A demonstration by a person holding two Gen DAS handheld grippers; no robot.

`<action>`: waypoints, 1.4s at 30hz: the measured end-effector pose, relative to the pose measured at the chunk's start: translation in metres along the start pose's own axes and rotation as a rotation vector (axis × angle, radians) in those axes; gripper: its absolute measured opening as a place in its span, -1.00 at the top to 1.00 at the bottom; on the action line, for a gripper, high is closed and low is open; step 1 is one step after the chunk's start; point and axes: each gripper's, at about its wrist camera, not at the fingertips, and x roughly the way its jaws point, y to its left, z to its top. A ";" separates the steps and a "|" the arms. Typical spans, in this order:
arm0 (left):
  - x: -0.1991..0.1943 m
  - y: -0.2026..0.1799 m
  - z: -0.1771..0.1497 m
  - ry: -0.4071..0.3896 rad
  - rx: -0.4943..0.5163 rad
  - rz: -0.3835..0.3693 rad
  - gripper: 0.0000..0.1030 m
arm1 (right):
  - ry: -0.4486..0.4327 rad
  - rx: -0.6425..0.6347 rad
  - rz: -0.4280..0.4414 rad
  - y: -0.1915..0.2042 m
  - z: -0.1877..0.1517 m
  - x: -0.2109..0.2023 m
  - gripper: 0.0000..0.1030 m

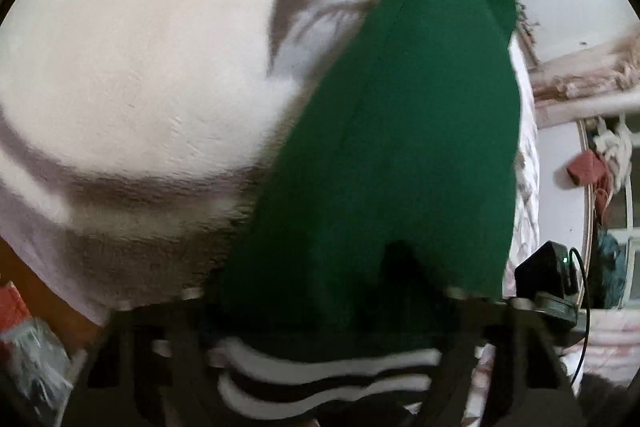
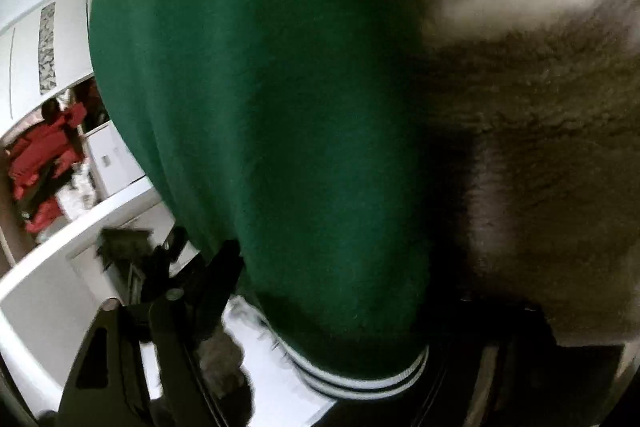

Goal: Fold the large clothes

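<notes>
In the left wrist view, a crumpled clear plastic bag (image 1: 38,359) with something red at its top lay at the far left edge on a brown floor; its contents were too blurred to make out. Right of it spread a pale, fuzzy blanket (image 1: 132,75) with grey-brown bands and a dark leaf-shaped print, covering most of the frame. Across the blanket's right part ran the green garment (image 1: 400,131), a smooth, matte knit tapering toward a cream edge at the top and ending nearest the camera in a ribbed hem (image 1: 328,375) striped black and white. The left claw (image 1: 332,311) straddled that hem end, its dark fingers (image 1: 176,343) flanking the cloth; whether the pads pressed on it could not be told. At the far right, a black device with a small green light (image 1: 552,271) and a cable sat before a round-framed mirror (image 1: 608,203).

In the right wrist view, red clothing (image 2: 44,151) hung in an open white wardrobe at the left. The green garment (image 2: 272,107) filled the centre, thick and softly rounded, its striped ribbed hem (image 2: 360,379) curving at the bottom. The right claw (image 2: 344,355) sat at this hem, one dark finger (image 2: 120,359) visible at the left and the other lost in shadow; its grip could not be told. Beyond lay the blanket (image 2: 540,107), nubbly and grey-brown.
</notes>
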 end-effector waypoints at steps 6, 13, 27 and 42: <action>-0.026 0.021 -0.010 -0.021 -0.058 -0.134 0.45 | -0.085 0.057 0.013 0.010 -0.034 -0.029 0.61; -0.034 0.017 -0.028 0.097 -0.043 -0.082 0.38 | -0.071 0.076 -0.048 0.006 -0.072 -0.060 0.62; -0.093 0.004 0.103 -0.263 0.257 0.543 -0.70 | -0.153 -0.067 -0.256 0.049 -0.072 -0.074 -0.25; 0.013 0.076 0.165 -0.456 0.339 0.633 -1.00 | -0.214 0.013 -0.339 0.026 -0.054 -0.096 -0.28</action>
